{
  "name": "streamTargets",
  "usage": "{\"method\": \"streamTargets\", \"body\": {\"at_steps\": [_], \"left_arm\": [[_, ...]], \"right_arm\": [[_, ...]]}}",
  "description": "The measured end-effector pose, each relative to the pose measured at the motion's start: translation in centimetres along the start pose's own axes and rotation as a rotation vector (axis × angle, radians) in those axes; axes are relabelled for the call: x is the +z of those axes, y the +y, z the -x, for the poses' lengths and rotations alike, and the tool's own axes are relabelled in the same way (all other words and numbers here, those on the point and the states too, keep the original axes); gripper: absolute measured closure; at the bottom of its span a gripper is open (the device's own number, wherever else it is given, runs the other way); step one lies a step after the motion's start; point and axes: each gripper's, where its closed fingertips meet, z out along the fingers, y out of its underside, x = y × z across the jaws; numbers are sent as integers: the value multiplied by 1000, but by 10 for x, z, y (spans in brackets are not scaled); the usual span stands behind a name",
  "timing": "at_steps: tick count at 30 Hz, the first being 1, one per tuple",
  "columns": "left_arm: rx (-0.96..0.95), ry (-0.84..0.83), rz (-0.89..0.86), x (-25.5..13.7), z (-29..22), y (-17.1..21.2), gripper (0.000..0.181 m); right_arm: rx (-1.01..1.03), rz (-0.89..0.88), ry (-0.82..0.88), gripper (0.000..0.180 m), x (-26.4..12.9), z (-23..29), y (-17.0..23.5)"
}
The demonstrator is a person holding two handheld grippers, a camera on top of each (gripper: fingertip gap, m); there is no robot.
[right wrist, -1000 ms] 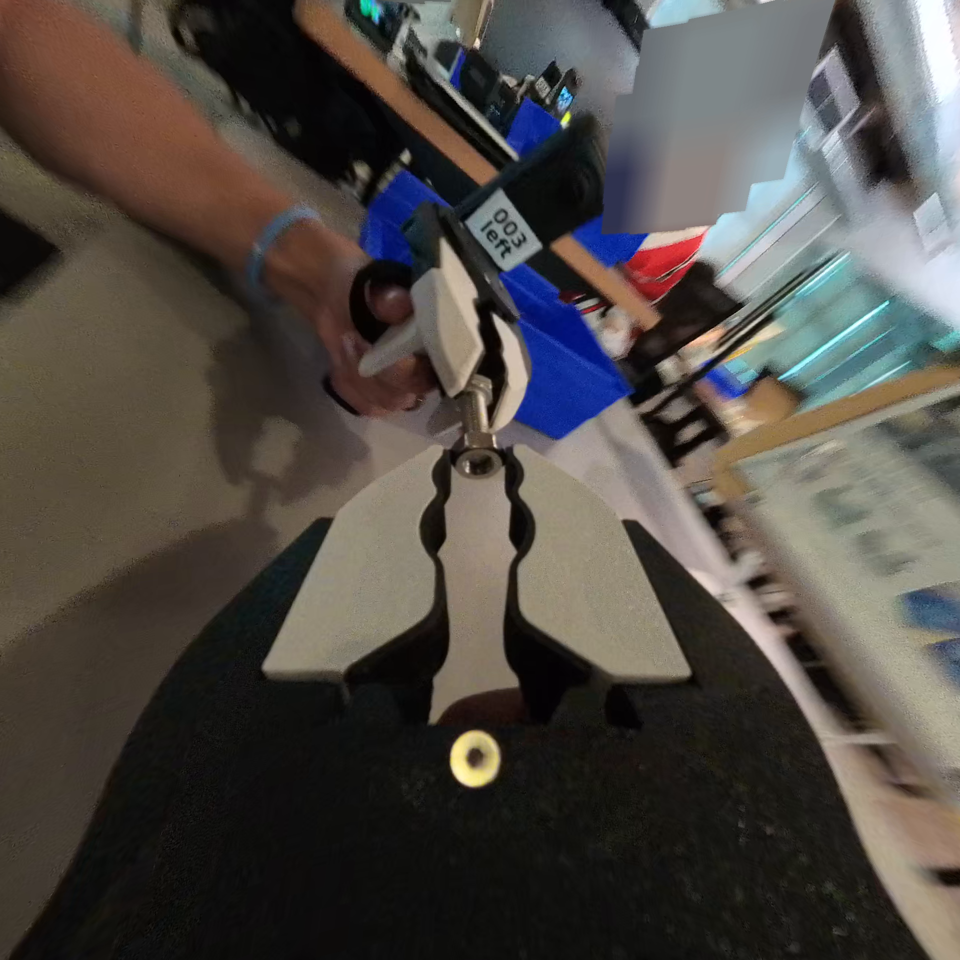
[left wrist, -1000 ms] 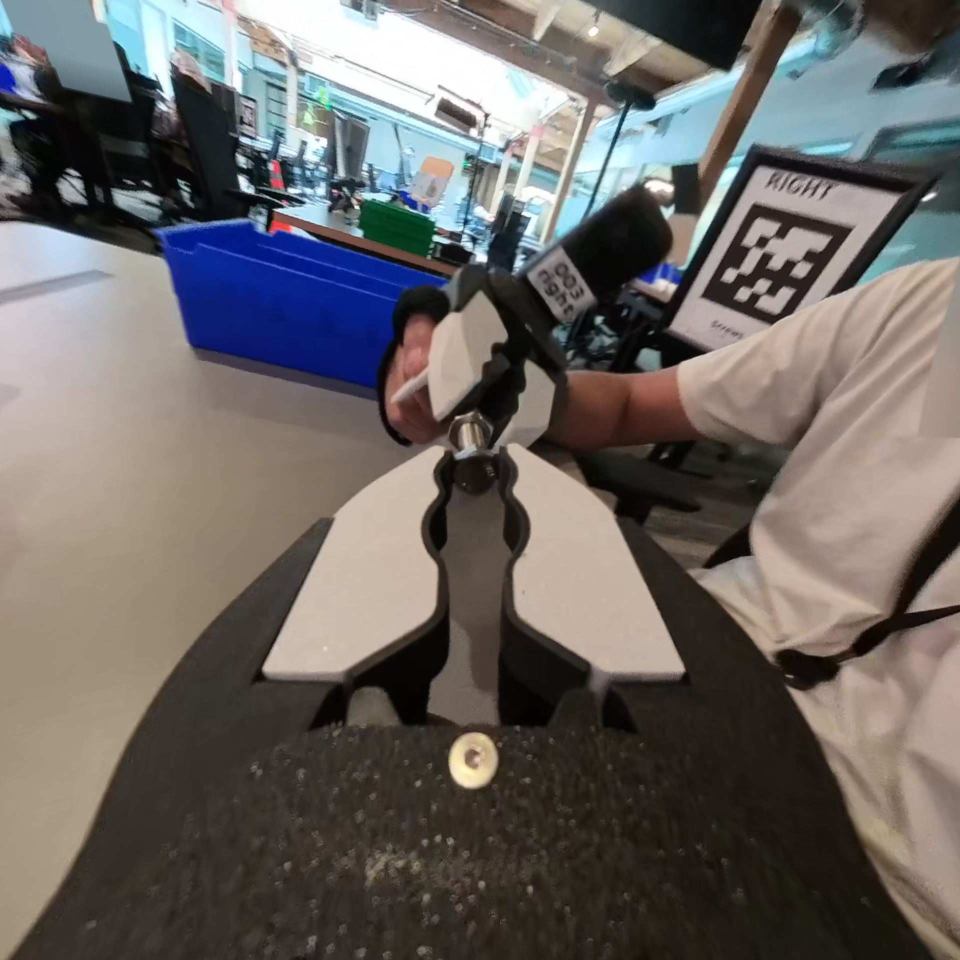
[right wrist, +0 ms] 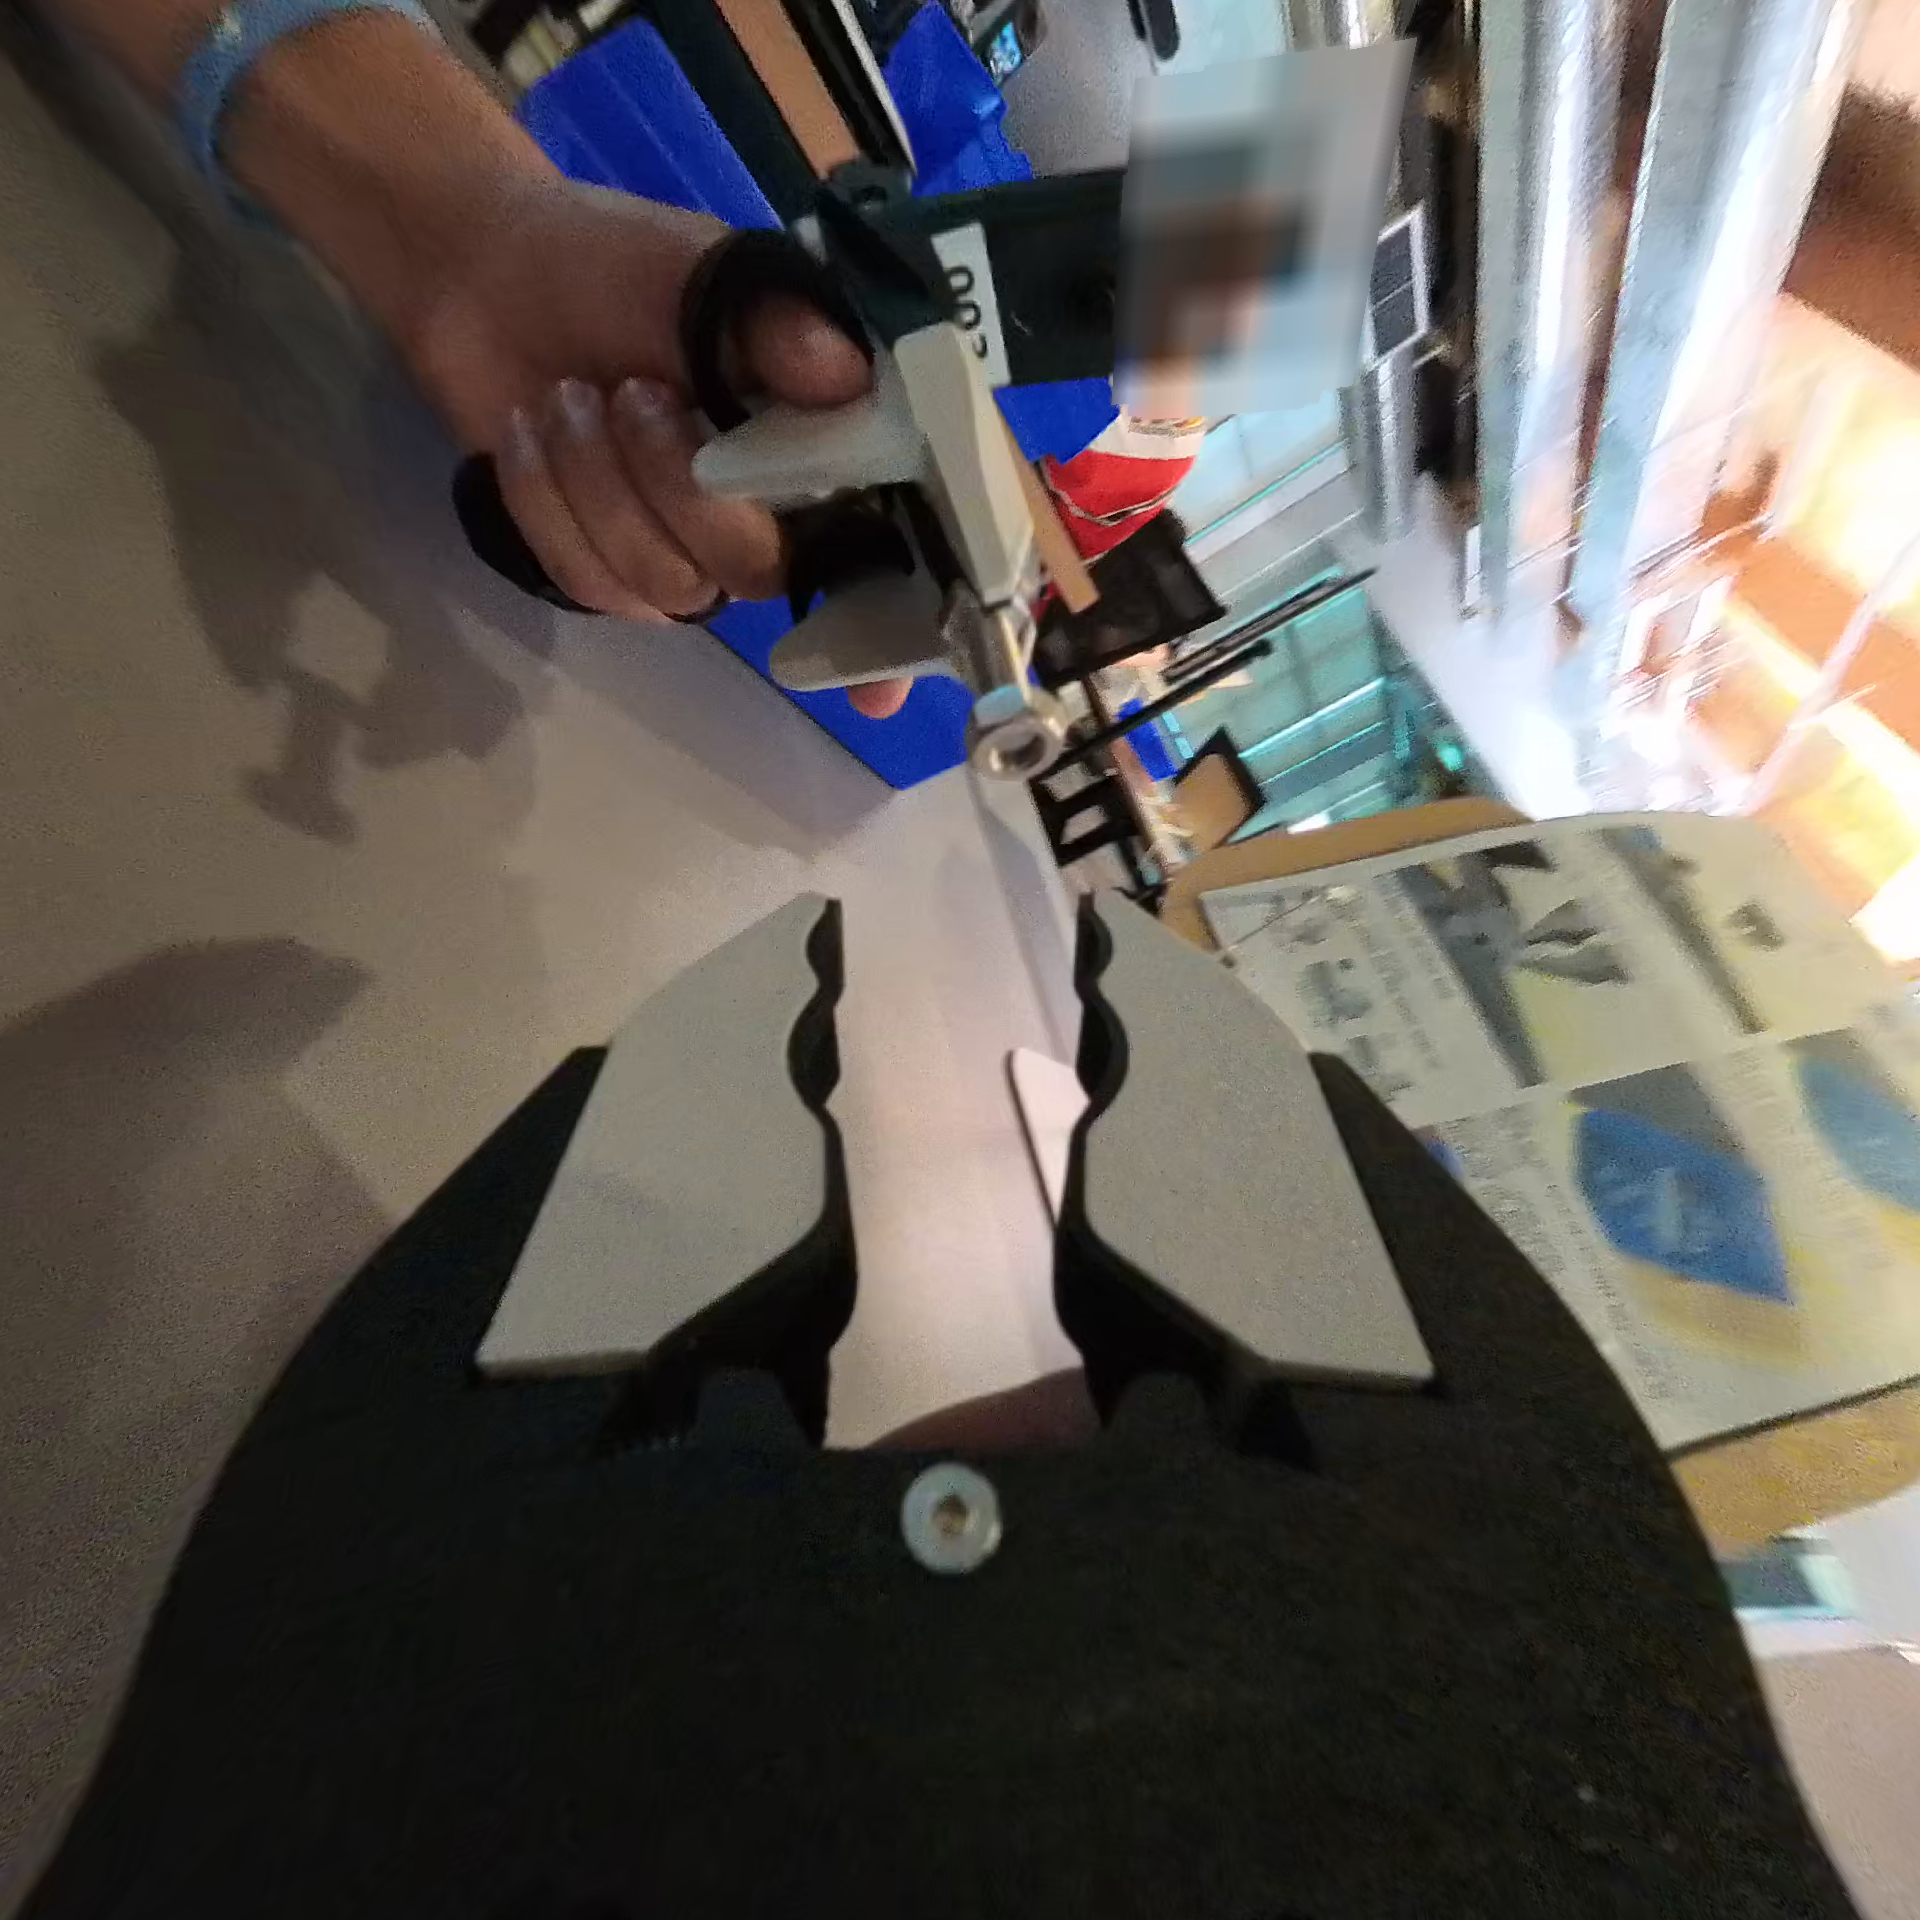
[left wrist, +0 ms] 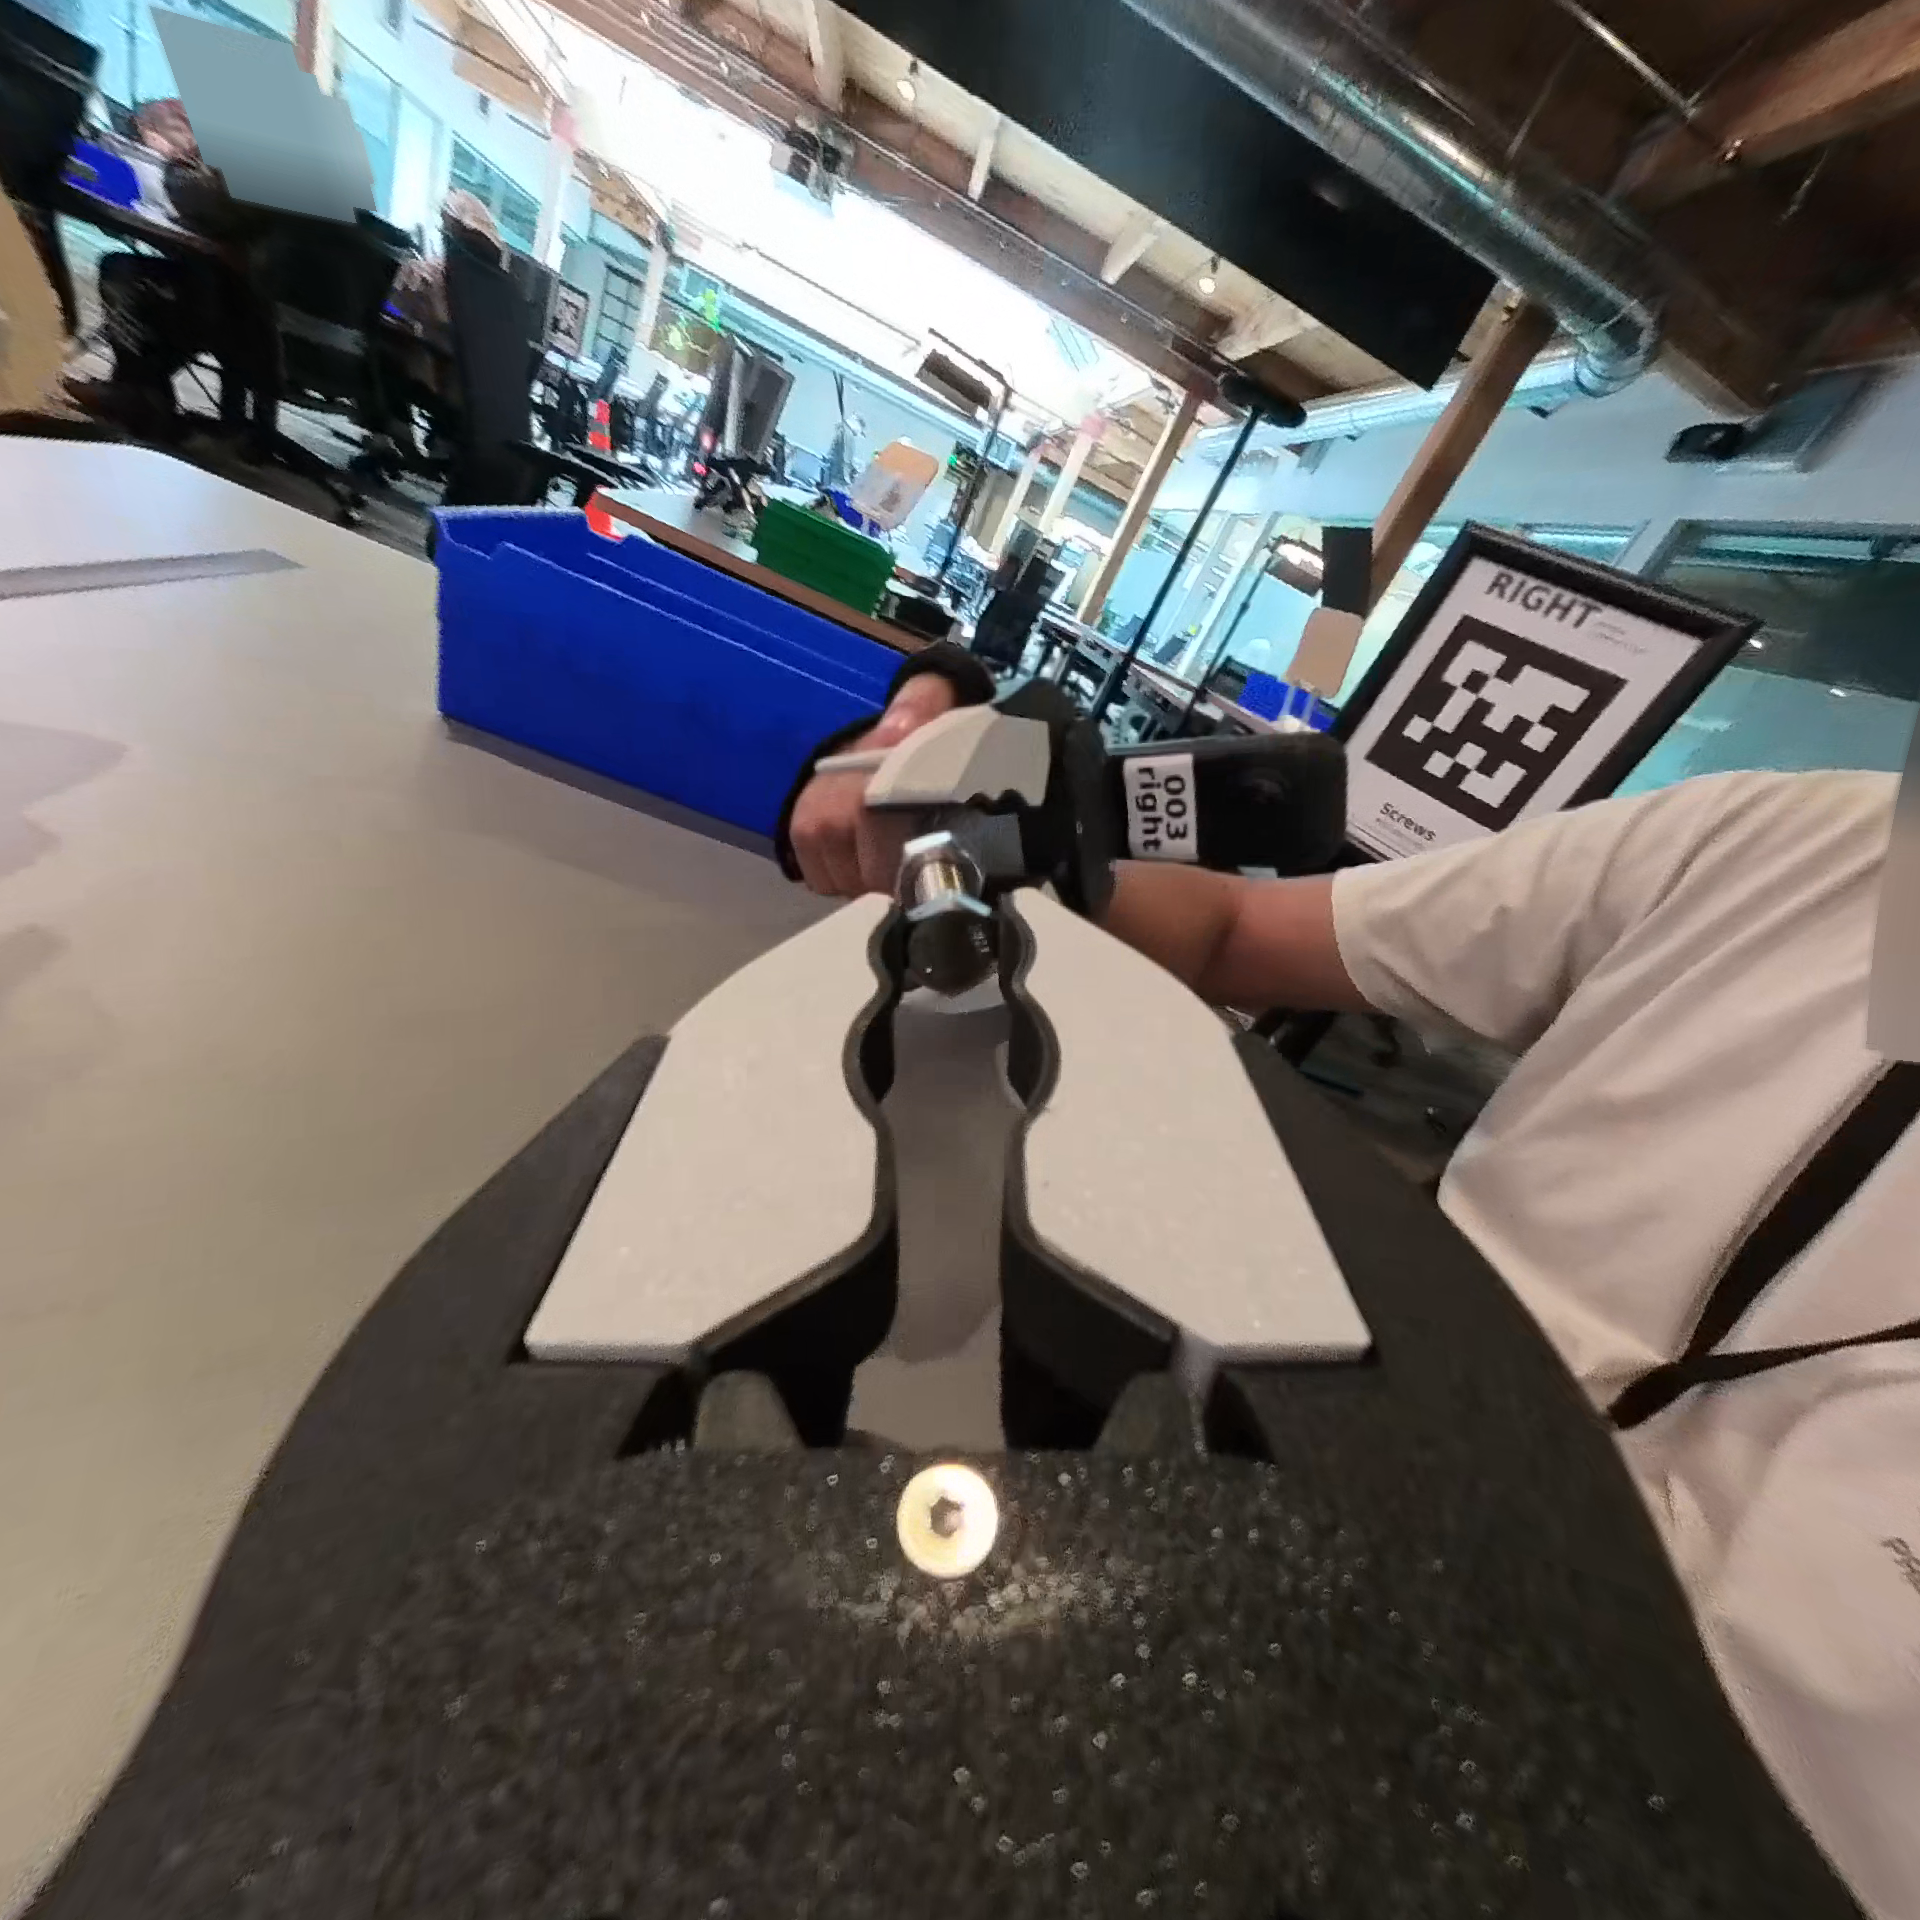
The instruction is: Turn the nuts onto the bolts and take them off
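Where the bolt is: the silver steel bolt [left wrist: 948,940] is in the air above the pale grey table [left wrist: 260,935], its head end pinched in the tip notch of the left gripper [left wrist: 951,961], its shank pointing away toward the other tool.
Left claw: clenched on the bolt, grey fingers drawn close together.
Nut: the silver hex nut [right wrist: 1013,740] sits on the far end of the shank, bore facing the right wrist camera.
Right claw: the right gripper [right wrist: 956,935] is released, its fingers spread with nothing between them; it sits near the nut, short of it and rolled on its side.
Step in hand, as I judge it: taking a fresh bite on the nut between turns.
Doing it well: line the claw's axis up with the shank, close squarely on two opposite flats, then roll the wrist about that axis.
Left hand's part: hold the bolt firm so that only the nut spins.
Risk: an off-centre bite could cock the nut or tug the bolt askew.
Background: a blue plastic bin [left wrist: 644,665] stands well behind.
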Motion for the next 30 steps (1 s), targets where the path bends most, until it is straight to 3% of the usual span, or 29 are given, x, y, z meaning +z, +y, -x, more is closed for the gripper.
{"method": "streamTargets", "body": {"at_steps": [5,15,30], "left_arm": [[-16,57,61,12,-9,16,165],[-43,87,102,19,-13,27,165],[369,-180,203,15,1,28,164]], "right_arm": [[-122,-64,37,144,-5,3,-18],[-68,-95,-43,162,-7,13,-26],[1285,-107,-593,162,18,34,-14]]}}
